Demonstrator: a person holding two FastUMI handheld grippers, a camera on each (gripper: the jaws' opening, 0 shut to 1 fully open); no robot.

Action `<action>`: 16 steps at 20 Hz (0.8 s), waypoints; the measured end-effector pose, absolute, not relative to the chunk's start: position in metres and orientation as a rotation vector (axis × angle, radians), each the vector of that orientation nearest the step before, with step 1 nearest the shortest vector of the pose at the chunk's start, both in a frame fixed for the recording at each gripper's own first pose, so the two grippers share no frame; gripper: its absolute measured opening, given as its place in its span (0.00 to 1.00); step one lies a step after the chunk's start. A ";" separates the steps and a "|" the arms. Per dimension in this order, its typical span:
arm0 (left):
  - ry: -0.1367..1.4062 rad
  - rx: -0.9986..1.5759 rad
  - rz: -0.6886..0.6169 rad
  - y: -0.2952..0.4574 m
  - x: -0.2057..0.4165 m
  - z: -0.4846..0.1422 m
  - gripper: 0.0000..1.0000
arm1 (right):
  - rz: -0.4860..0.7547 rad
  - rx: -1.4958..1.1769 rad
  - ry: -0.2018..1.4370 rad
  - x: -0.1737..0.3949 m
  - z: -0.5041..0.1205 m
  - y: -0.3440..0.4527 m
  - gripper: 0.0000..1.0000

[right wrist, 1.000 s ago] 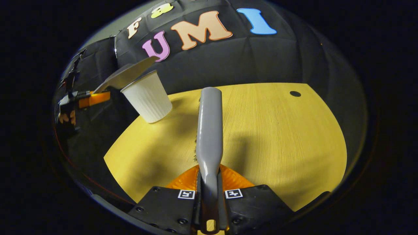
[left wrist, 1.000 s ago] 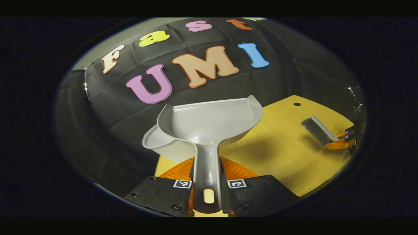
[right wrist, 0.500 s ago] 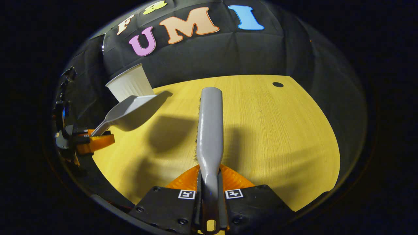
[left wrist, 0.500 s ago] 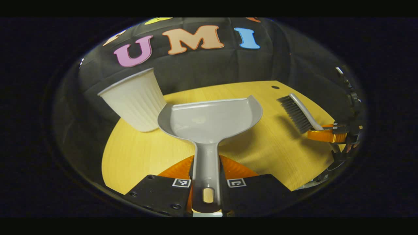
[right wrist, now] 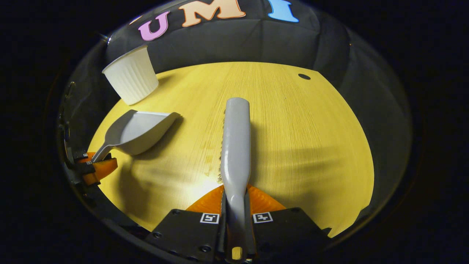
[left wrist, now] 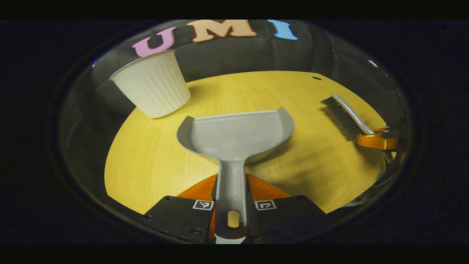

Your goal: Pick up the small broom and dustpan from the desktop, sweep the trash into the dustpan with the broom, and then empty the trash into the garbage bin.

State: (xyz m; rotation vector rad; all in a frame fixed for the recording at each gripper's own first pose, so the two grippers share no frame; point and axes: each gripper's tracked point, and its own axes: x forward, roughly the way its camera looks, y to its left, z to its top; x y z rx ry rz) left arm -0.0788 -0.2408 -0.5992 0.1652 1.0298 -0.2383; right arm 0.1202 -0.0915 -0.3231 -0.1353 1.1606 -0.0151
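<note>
Left tool (left wrist: 230, 211) is clamped on the dustpan (left wrist: 236, 137) handle, right tool (right wrist: 236, 220) clamped on the broom (right wrist: 236, 139) handle, both over the bench (right wrist: 300, 146); bin (left wrist: 152, 90) stands far left

— What's the setting here?
— A yellow wood-grain desktop (right wrist: 293, 121), a small dark round hole (right wrist: 304, 76) near its far edge.
— And behind?
— Creased black cloth wall (right wrist: 234, 40). Light glares near the desktop's front, soft shadows across.
</note>
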 end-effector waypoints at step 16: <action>0.694 0.211 -0.039 -0.226 -0.061 -0.496 0.96 | 0.099 -0.129 0.862 0.139 -0.206 -0.064 0.94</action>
